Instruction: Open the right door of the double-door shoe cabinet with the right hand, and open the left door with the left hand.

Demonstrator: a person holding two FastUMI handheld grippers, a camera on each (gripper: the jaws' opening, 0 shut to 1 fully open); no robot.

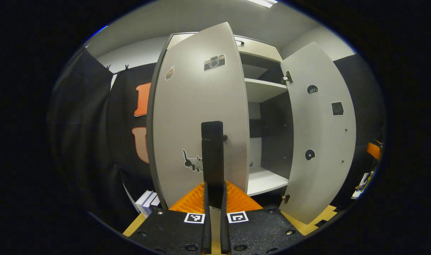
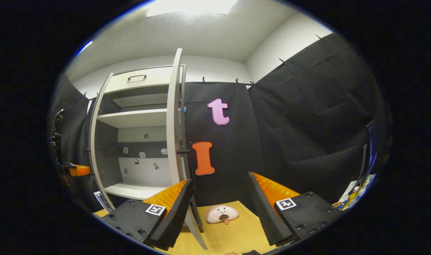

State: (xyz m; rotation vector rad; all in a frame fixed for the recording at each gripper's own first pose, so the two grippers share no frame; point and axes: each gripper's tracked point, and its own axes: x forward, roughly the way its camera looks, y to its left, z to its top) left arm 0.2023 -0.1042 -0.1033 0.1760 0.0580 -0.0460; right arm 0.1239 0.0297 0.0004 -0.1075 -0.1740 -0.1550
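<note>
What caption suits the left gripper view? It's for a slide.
Left gripper, fingers shut, at the left door knob; right door swung open, shelves exposed.

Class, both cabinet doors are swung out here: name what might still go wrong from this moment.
1. The left gripper is shut at the left door's knob; pulling off-line could make the fingers slip.
2. The right gripper is open, its left finger beside the right door, and could bump it.
</note>
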